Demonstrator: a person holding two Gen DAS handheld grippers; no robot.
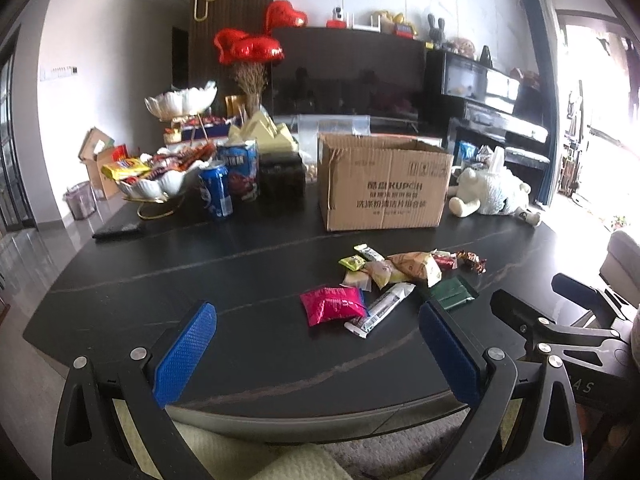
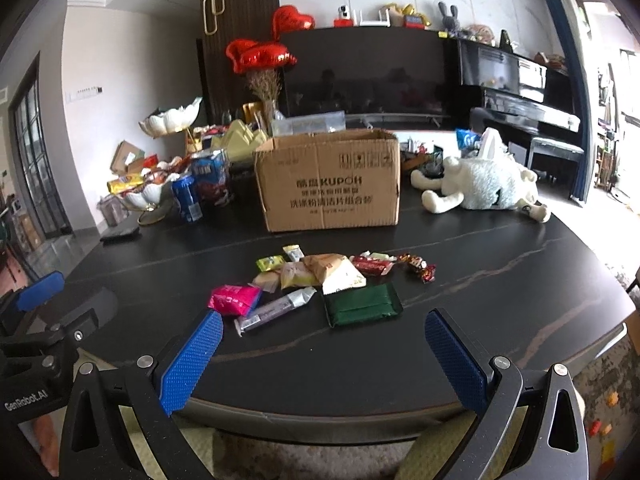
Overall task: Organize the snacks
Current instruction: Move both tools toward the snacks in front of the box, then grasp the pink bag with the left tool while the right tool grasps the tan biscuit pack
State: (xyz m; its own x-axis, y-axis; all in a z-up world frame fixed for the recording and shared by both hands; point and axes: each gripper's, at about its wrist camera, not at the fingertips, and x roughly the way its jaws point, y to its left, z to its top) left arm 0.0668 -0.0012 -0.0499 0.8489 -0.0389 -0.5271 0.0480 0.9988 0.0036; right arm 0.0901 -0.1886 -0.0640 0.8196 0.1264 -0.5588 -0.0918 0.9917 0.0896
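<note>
Looking over the dark desk (image 2: 500, 280), we see the cardboard box (image 2: 328, 184) standing open behind the snacks; we judge it the likely place for them. It is stiff and needs no holding.

The snacks lie in a loose pile near the front edge, between the box and our tools. The green packet (image 2: 362, 309) is the biggest, flat and probably stiff enough to pinch at one edge. The beige bag (image 2: 328, 266) looks puffy and light, so it may crush; we would take it by a sealed end. The pink packet (image 2: 233, 299) is soft and shiny, maybe slippery, and it lies nearest the left side. The long silver stick (image 2: 276, 313) is thin, and we would grasp it across the middle. The small red candies (image 2: 418, 266) at the right end are the hardest to pick, as they are tiny and wrapped in slick foil.

The left tool (image 1: 316, 350) and the right tool (image 2: 324, 354) both hang above the front edge of the desk with jaws spread wide, holding nothing.

Around, a white plush toy (image 2: 480, 186) lies to the right of the box, well apart from the pile. A blue can (image 2: 186, 198) and a white snack bowl (image 2: 150, 192) stand to the left. Nothing stands between the tools and the pile.
</note>
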